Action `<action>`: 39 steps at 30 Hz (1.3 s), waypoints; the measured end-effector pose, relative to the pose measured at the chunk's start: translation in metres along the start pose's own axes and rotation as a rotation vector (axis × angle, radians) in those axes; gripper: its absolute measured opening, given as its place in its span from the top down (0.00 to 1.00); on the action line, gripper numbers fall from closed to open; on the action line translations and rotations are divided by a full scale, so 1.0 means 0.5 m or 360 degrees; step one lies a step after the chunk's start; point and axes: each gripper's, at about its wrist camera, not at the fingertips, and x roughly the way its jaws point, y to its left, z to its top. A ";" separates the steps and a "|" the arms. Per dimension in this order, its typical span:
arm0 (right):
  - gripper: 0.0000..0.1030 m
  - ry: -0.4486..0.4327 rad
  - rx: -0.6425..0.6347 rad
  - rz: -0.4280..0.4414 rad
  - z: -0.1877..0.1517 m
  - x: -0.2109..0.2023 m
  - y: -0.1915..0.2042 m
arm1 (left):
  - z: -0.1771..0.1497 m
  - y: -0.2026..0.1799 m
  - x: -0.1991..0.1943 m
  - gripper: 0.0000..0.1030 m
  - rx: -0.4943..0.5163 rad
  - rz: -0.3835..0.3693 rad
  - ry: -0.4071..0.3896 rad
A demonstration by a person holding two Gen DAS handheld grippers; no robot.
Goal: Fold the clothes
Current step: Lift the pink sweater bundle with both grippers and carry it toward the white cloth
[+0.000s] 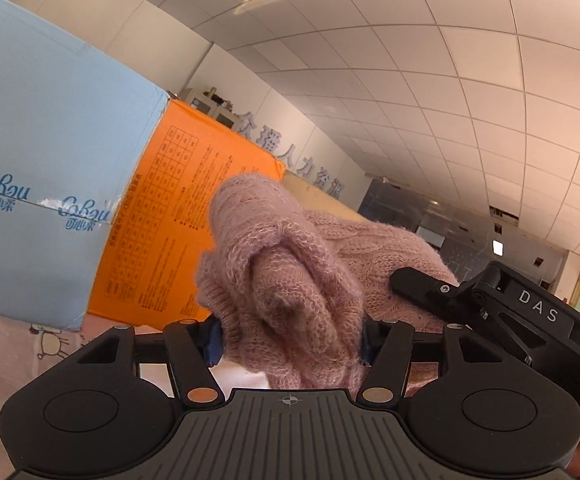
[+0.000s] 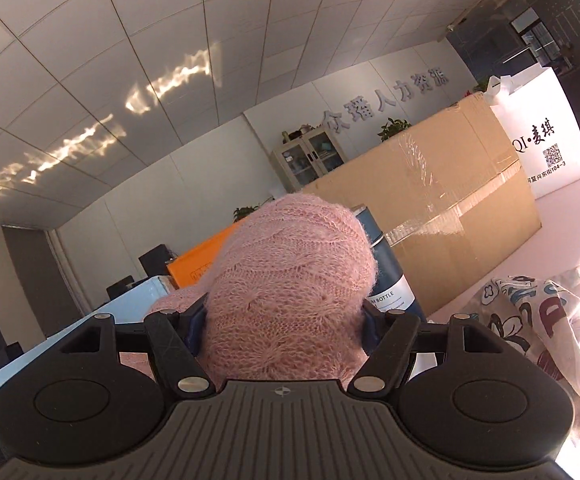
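A pink knitted sweater (image 1: 286, 280) is bunched between the blue pads of my left gripper (image 1: 290, 340), which is shut on it and tilted up towards the ceiling. The same sweater (image 2: 290, 280) fills the jaws of my right gripper (image 2: 284, 336), also shut on a thick fold of it. The right gripper's black body (image 1: 522, 312) shows at the right of the left wrist view, close beside the sweater. The fingertips of both grippers are hidden by the knit.
A light blue carton (image 1: 42, 184) and an orange carton (image 1: 186, 208) stand at the left. A brown cardboard box (image 2: 450, 200), a white paper bag (image 2: 538, 136) and a dark blue bottle (image 2: 390, 276) stand ahead. A patterned cloth (image 2: 530, 320) lies at the right.
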 end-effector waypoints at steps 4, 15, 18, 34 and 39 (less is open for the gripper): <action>0.35 -0.0015 0.0040 -0.0078 -0.025 0.036 -0.059 | -0.054 0.020 0.059 0.44 -0.0135 -0.0054 0.0091; 0.35 0.0150 -0.0132 -0.0397 -0.095 0.109 -0.100 | -0.073 0.073 0.061 0.22 -0.0019 0.0147 0.0086; 0.33 0.0201 -0.0142 -0.0466 -0.109 0.121 -0.109 | -0.069 0.086 0.061 0.16 -0.0014 0.0229 0.0073; 0.03 0.0100 -0.0011 -0.0640 -0.112 0.114 -0.150 | -0.083 0.103 0.093 0.05 -0.0043 0.0243 0.0264; 0.02 0.0142 -0.0053 -0.0705 -0.116 0.124 -0.152 | -0.085 0.104 0.095 0.02 -0.0047 0.0239 0.0285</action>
